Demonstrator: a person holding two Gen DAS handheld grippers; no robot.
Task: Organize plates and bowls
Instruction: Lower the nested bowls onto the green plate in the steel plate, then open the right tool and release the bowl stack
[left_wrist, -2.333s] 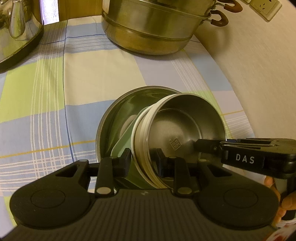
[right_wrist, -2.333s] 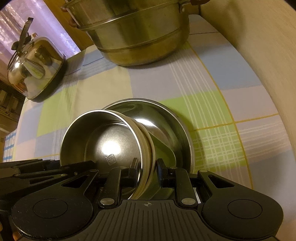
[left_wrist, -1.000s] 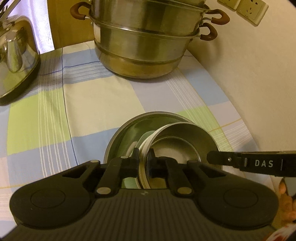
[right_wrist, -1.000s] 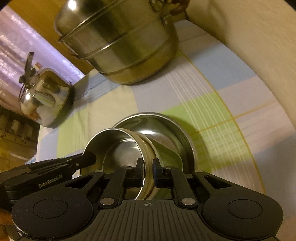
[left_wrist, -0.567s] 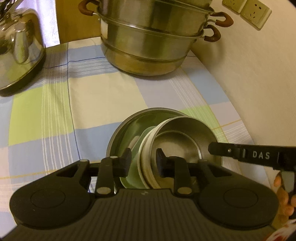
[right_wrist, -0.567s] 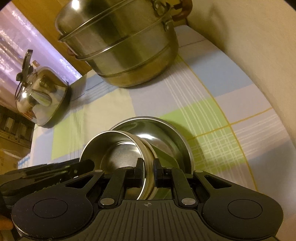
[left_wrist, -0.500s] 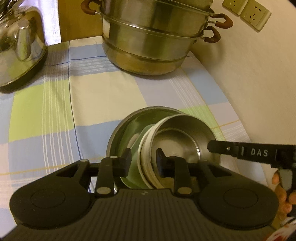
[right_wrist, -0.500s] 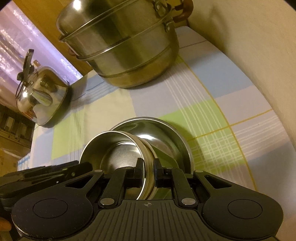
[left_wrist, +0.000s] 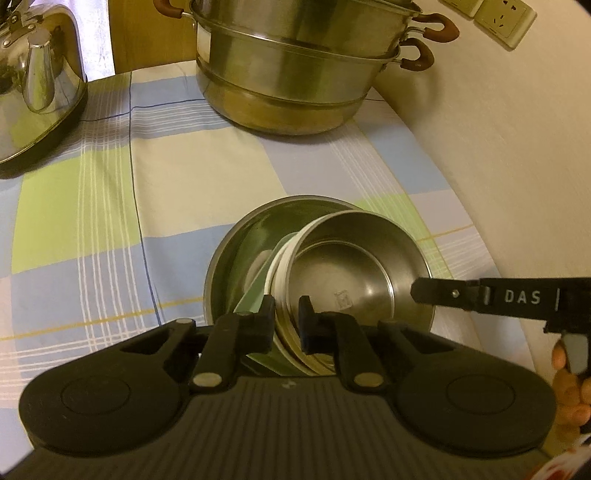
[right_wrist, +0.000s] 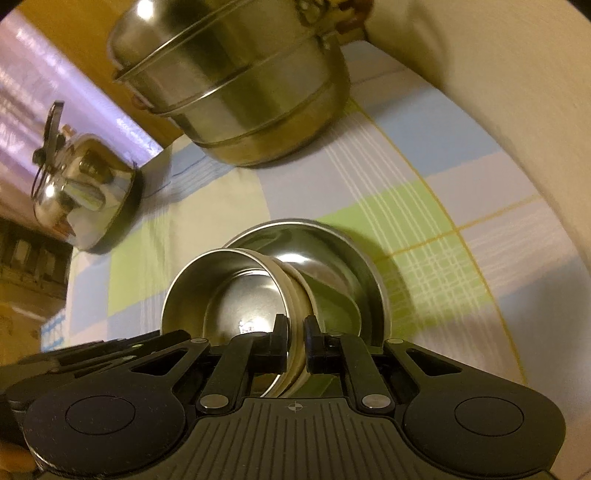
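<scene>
A small steel bowl (left_wrist: 354, 266) with a white outer band is held tilted above a larger steel bowl (left_wrist: 236, 254) that rests on the checked tablecloth. A pale green plate (left_wrist: 255, 295) shows between them. My left gripper (left_wrist: 287, 314) is shut on the small bowl's near-left rim. My right gripper (right_wrist: 294, 334) is shut on the opposite rim of the small bowl (right_wrist: 229, 295), and its finger shows in the left wrist view (left_wrist: 443, 291). The larger bowl (right_wrist: 332, 251) lies behind it in the right wrist view.
A large stacked steel steamer pot (left_wrist: 295, 70) stands at the back of the table. A shiny kettle (left_wrist: 33, 85) stands at the back left. A cream wall (left_wrist: 498, 147) with sockets runs along the right side. The tablecloth (left_wrist: 110, 206) spreads to the left.
My left gripper has closed on the small bowl's rim after standing open half a second ago. Both grippers and the bowl have lifted slightly; the right wrist view has tilted.
</scene>
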